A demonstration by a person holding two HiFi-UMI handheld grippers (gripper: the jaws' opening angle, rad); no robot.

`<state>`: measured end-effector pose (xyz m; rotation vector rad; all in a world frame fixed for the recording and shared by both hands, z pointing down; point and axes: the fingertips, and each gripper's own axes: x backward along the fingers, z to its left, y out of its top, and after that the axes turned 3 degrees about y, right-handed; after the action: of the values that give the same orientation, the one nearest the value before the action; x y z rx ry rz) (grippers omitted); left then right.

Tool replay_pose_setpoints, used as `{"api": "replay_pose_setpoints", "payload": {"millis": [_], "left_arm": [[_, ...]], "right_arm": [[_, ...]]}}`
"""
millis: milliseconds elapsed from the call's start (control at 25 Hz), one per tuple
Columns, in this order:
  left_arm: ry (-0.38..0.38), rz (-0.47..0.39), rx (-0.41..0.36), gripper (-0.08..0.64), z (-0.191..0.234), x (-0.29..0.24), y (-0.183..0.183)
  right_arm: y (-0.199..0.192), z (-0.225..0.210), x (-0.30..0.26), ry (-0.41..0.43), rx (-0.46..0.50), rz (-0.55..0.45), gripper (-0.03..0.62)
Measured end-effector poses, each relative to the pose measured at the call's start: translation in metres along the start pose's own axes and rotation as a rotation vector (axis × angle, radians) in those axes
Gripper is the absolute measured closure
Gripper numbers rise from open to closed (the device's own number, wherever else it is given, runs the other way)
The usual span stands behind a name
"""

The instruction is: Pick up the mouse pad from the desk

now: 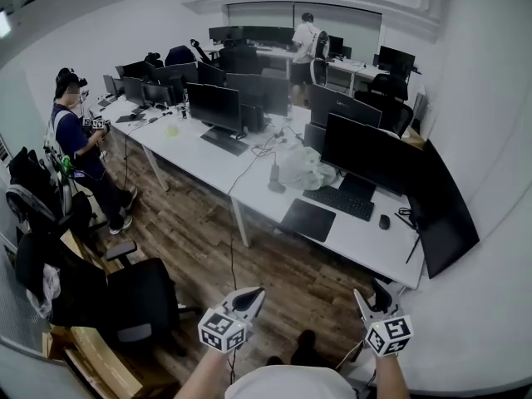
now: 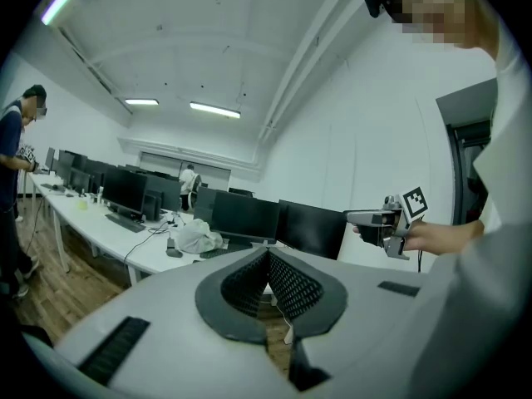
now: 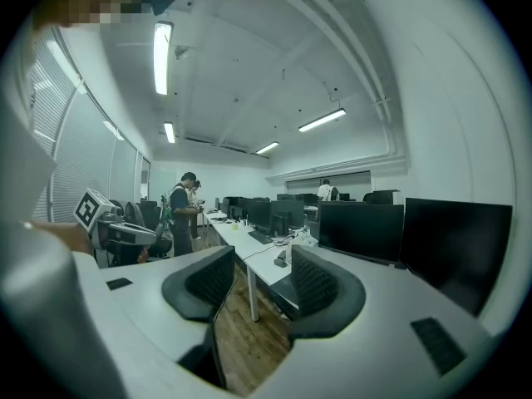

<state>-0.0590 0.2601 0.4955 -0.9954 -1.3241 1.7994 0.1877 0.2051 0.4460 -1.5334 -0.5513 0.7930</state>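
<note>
On the counter (image 1: 366, 241), the pad (image 1: 308, 219) is lying flat beside the keyboard (image 1: 339, 201). The left claw (image 1: 247, 300) is hanging clenched and empty, the right claw (image 1: 368, 299) released, both well short; coming in low at the pad's near edge is looking wisest.

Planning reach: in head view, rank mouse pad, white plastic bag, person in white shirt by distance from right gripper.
From the right gripper:
1. mouse pad, at the desk front edge.
2. white plastic bag, mid-desk, behind it.
3. person in white shirt, far back.
</note>
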Motion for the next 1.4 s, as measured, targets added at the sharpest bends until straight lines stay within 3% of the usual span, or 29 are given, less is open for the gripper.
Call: {"api": "replay_pose_setpoints", "payload": {"millis": [800,1400], "left_arm": [[0.012,0.053,0.031,0.543,0.052,-0.127,0.012],[0.083,0.099,0.065,0.543,0.088,-0.23,0.022]], "right_arm": [[-0.017,-0.1,-0.106,0.026,-0.043,0.059,0.36],[-0.028,-0.185,-0.199,0.121,-0.046,0.105,0.36]]}}
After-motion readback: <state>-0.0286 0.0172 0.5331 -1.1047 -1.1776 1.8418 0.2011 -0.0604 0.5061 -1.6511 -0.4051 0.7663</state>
